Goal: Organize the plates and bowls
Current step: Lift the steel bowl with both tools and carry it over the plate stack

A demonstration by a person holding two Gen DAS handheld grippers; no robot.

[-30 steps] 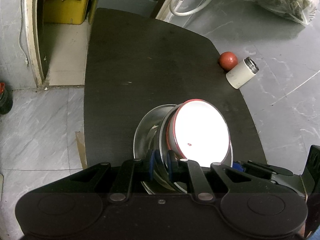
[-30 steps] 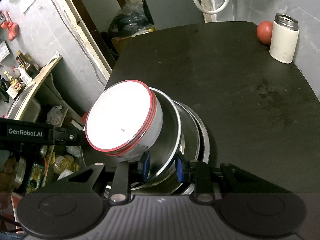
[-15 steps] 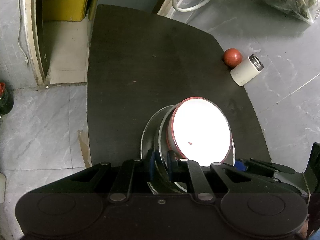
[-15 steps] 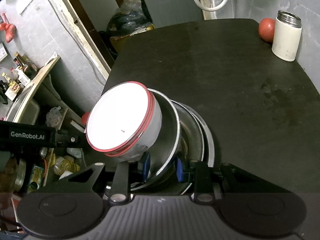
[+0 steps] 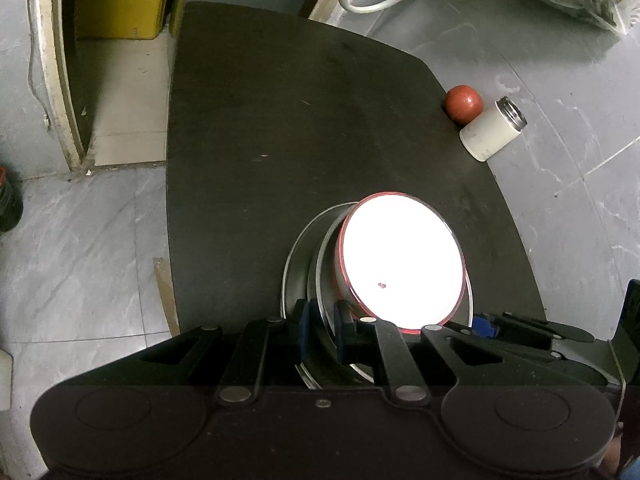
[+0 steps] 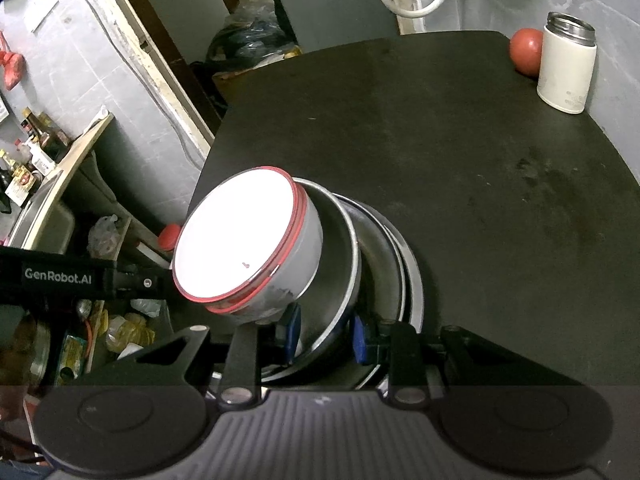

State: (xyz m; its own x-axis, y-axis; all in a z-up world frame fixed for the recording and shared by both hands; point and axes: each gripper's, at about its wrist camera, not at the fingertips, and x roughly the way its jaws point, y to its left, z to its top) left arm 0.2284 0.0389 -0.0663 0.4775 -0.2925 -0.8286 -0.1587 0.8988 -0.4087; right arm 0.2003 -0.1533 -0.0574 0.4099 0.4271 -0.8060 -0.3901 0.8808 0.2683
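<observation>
A white bowl with a red rim [image 5: 400,268] [image 6: 240,240] sits tilted on top of a stack of steel plates [image 5: 304,248] [image 6: 384,248]. My left gripper [image 5: 322,320] is shut on the rim of the steel plates at the stack's left side. My right gripper [image 6: 326,332] is shut on the plate rim at the opposite side, just under the bowl. Both hold the tilted stack over the near part of the black table [image 5: 280,120] [image 6: 440,140]. The underside of the stack is hidden.
A red ball-like fruit [image 5: 463,103] [image 6: 526,50] and a white steel-topped flask [image 5: 492,130] [image 6: 566,70] stand at the table's far right corner. A counter with bottles [image 6: 40,200] lies to the left. A yellow box [image 5: 120,12] sits on the floor beyond.
Both grippers have risen a little with the stack still held; the table looks farther below. The bowl and plates keep their tilt.
</observation>
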